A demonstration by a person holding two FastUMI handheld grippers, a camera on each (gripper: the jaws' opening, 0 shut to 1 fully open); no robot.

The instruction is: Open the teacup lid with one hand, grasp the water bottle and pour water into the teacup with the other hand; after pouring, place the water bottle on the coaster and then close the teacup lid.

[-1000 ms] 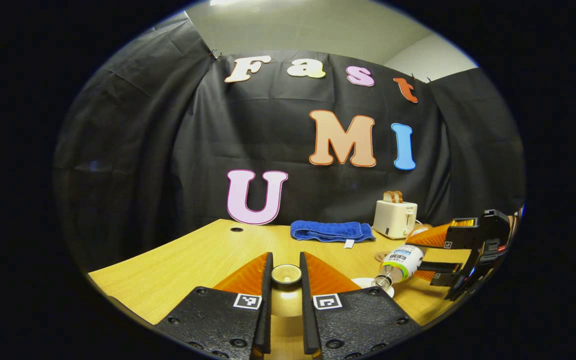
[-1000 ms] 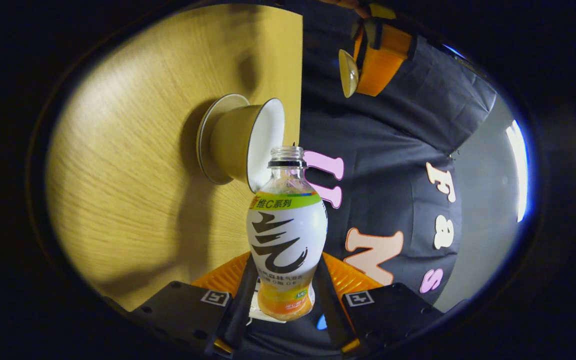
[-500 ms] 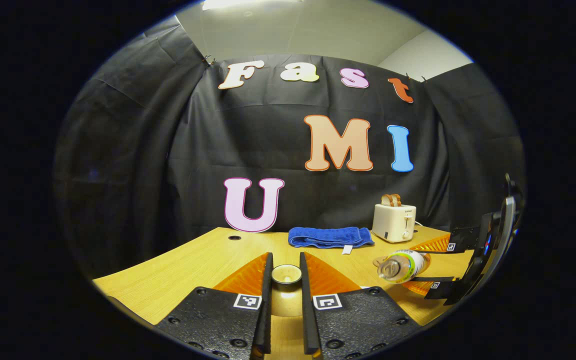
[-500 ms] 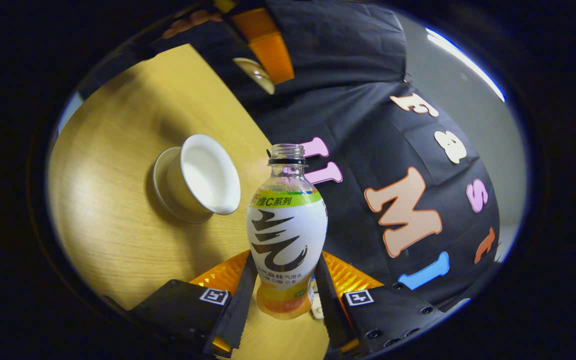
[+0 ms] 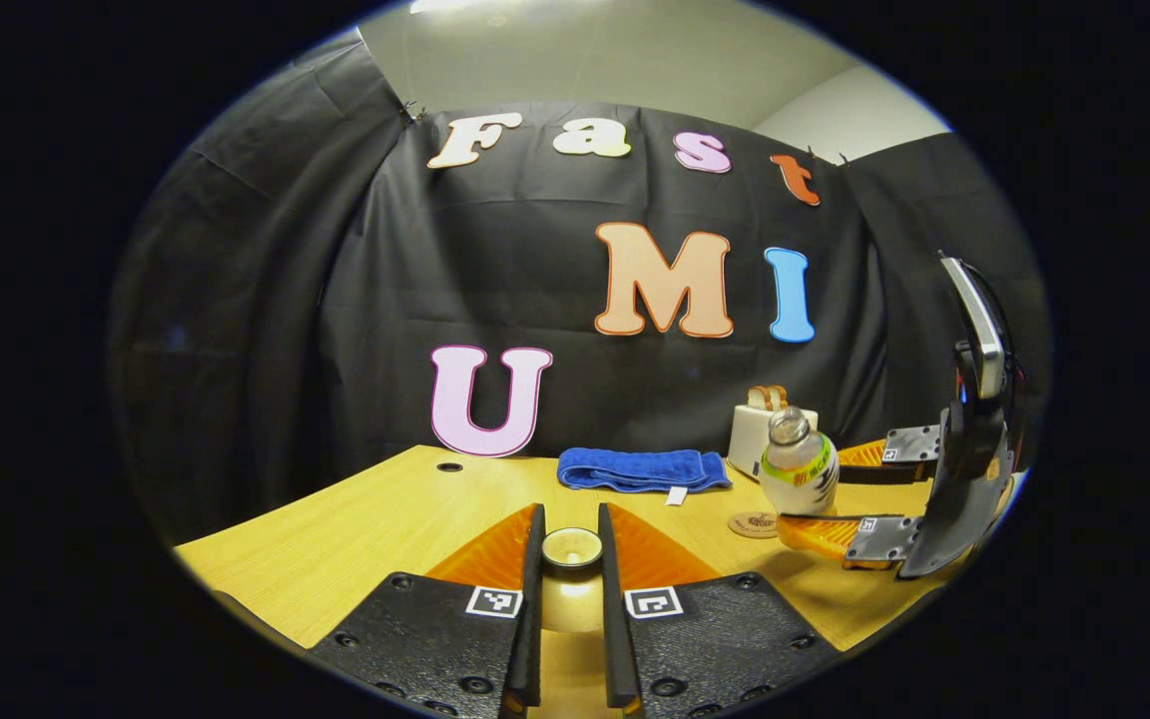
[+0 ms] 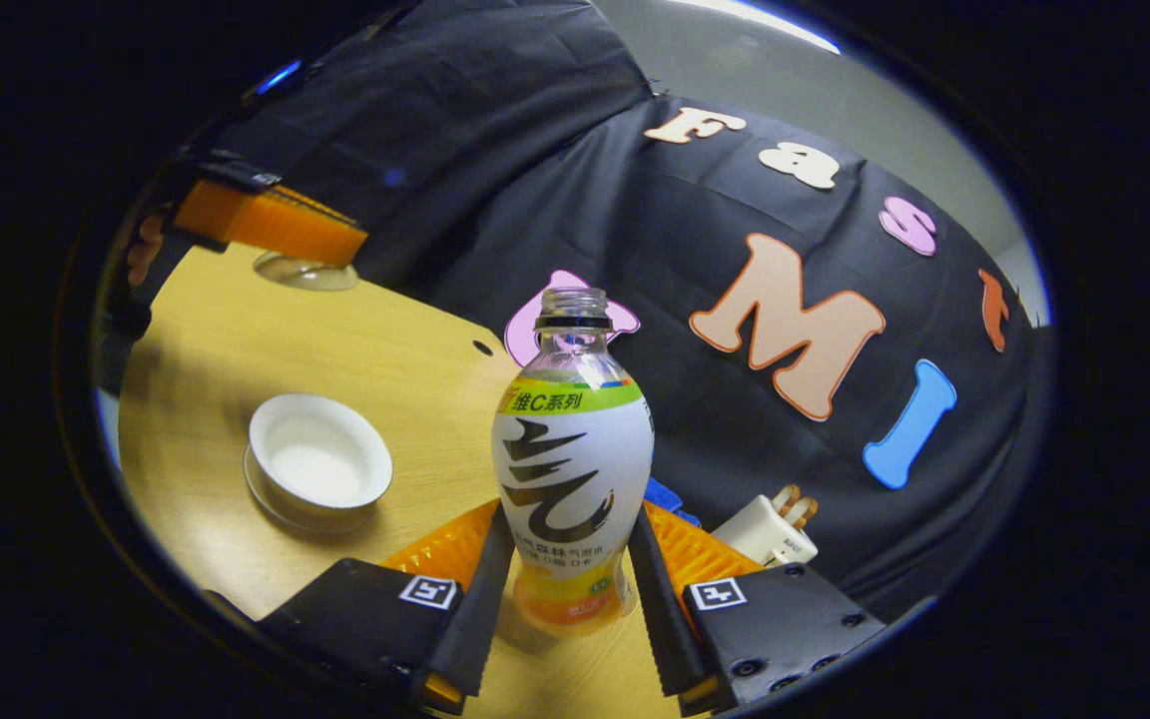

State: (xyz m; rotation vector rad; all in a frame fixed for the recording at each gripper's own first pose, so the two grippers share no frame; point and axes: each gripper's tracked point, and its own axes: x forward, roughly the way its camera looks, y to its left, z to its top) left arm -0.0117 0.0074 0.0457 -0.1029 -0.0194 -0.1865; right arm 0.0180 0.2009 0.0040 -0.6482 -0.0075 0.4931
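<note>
The right tongs (image 6: 563, 589) clamp the uncapped water bottle (image 6: 572, 469); the left tongs (image 5: 571, 559) pinch the teacup lid (image 5: 572, 547); the open teacup (image 6: 318, 463) sits left of the right tongs.

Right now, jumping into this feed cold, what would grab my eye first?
The uncapped water bottle, clamped upright in the right gripper, dominates the right gripper view. Beside it to the left, the open teacup sits on its saucer on the wooden table. In the left gripper view, the left gripper holds the teacup lid by its knob, above the table.
</note>
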